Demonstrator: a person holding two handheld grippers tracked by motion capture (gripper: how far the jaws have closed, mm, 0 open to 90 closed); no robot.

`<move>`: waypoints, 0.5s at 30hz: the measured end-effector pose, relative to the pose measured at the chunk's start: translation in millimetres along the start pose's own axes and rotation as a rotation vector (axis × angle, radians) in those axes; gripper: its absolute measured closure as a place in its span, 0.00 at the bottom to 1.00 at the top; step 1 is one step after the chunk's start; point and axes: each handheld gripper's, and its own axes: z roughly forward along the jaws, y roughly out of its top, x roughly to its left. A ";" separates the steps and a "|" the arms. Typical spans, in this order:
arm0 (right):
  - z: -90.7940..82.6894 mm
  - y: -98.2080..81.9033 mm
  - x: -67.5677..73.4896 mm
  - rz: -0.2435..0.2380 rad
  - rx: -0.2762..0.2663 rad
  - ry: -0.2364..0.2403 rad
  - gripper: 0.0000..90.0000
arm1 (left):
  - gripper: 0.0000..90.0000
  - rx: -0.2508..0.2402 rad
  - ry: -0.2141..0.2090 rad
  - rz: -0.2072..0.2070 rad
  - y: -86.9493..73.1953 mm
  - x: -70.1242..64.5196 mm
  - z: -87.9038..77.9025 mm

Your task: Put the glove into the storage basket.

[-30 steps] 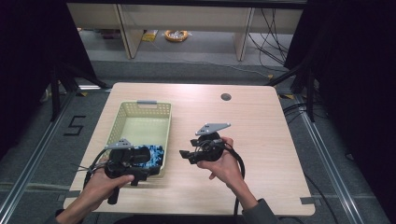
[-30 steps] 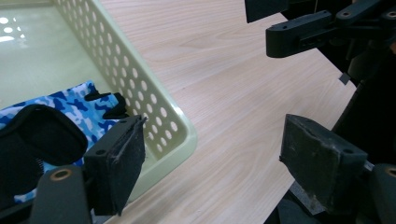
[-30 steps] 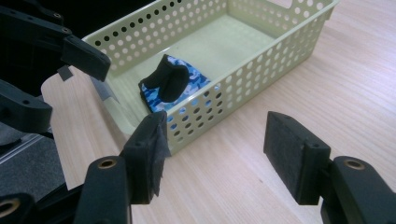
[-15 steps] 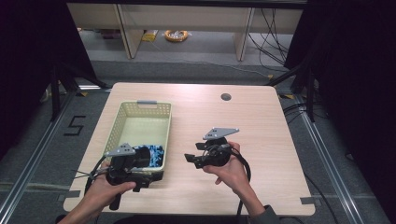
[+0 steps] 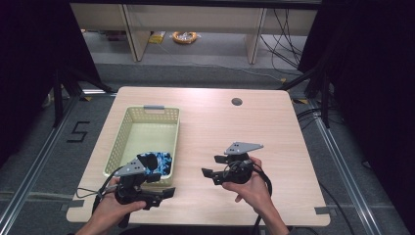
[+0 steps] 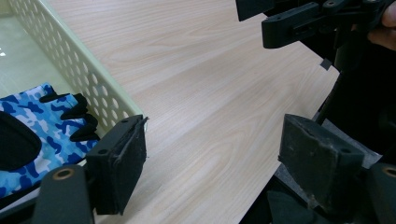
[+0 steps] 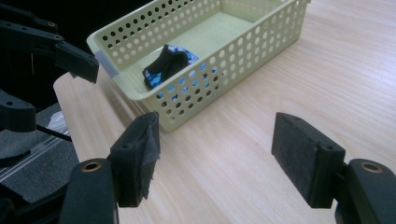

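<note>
The blue camouflage glove [image 5: 159, 161] lies inside the pale green basket [image 5: 128, 128], at the end nearest the person, resting on the basket floor with its black fingertips and dark palm patch visible through the perforated wall in the right gripper view; judging from that, the placing step looks done, since the glove sits wholly within the rim and nothing hangs over it.

The left hand-held gripper [image 5: 159, 186] hovers at the near corner of the basket, just outside its wall and close to the front edge of the bench [image 5: 274, 122]; in the left gripper view its jaws stand wide apart with bare wood between them and nothing held, the glove [image 6: 42, 116] off to the side behind the basket wall [image 6: 88, 79].

The right hand-held gripper [image 5: 211, 166] sits over the open middle of the bench, well apart from the basket, pointing toward it; its jaws too are spread wide and empty in the right gripper view, with the basket [image 7: 243, 51] and the glove [image 7: 168, 63] beyond them.

No other loose item lies on the bench as far as the high view shows, only a small dark round hole [image 5: 237, 102] near its far edge; what seems left, if anything, is to draw both grippers back to rest.
</note>
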 end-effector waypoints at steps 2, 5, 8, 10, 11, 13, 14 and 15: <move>-0.8 -4.7 -0.8 0.009 -0.018 0.003 0.36 | 0.25 -0.001 -0.001 -0.002 -2.5 -1.9 1.4; -4.8 -10.9 -5.0 0.006 -0.026 0.001 0.36 | 0.25 -0.010 0.004 0.011 -5.4 -4.1 2.5; -6.6 -16.2 -5.3 0.036 -0.020 0.006 0.35 | 0.26 -0.009 -0.005 0.009 -9.7 -4.8 2.6; -7.2 -19.2 -8.1 0.029 -0.016 -0.003 0.35 | 0.26 -0.014 -0.014 0.002 -12.4 -4.9 4.0; -6.2 -20.2 -8.2 0.035 -0.020 0.006 0.35 | 0.26 -0.011 -0.006 0.003 -13.7 -5.3 4.2; -5.6 -22.4 -10.5 0.000 -0.027 -0.001 0.35 | 0.26 -0.015 -0.009 0.006 -16.7 -4.5 5.0; -5.8 -24.2 -7.3 0.046 -0.017 0.007 0.34 | 0.26 -0.011 -0.010 0.012 -18.0 -3.8 5.1; -4.6 -25.9 -9.3 0.022 -0.025 0.003 0.34 | 0.26 -0.016 -0.009 0.008 -19.1 -3.8 5.4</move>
